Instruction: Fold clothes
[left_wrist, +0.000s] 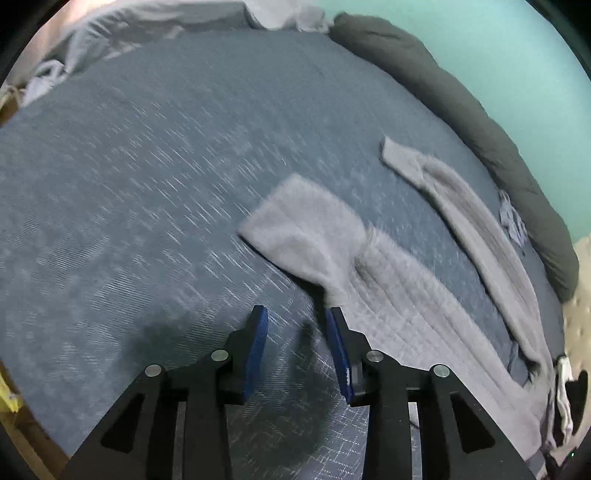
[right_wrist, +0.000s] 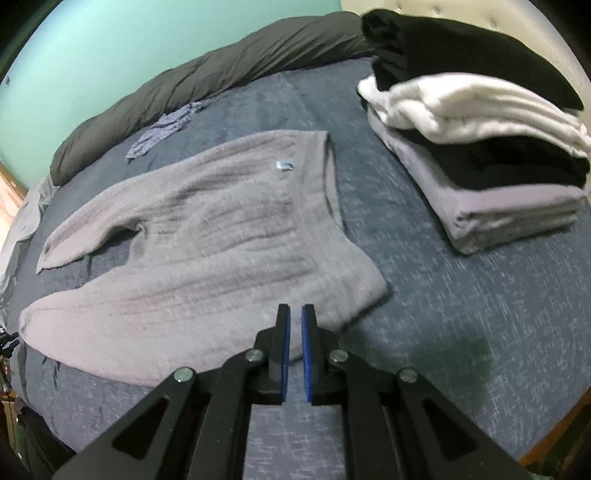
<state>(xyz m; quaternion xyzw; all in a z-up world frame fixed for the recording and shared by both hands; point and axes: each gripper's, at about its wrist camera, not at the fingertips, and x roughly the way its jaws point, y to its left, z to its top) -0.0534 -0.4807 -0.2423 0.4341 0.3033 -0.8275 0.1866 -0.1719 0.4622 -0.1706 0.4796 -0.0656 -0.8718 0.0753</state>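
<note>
A fuzzy grey ribbed sweater lies spread flat on the blue-grey bed cover. In the left wrist view the sweater lies to the right, with one sleeve folded over just ahead and the other sleeve stretched out further right. My left gripper is open and empty above the cover, its right finger close to the folded sleeve's edge. My right gripper has its jaws nearly together with a narrow gap, at the sweater's near corner, holding nothing that I can see.
A stack of folded clothes, black, white and lavender, sits at the right on the bed. A dark grey duvet roll lies along the far edge by the teal wall. A small blue cloth lies near it. Rumpled white bedding lies far left.
</note>
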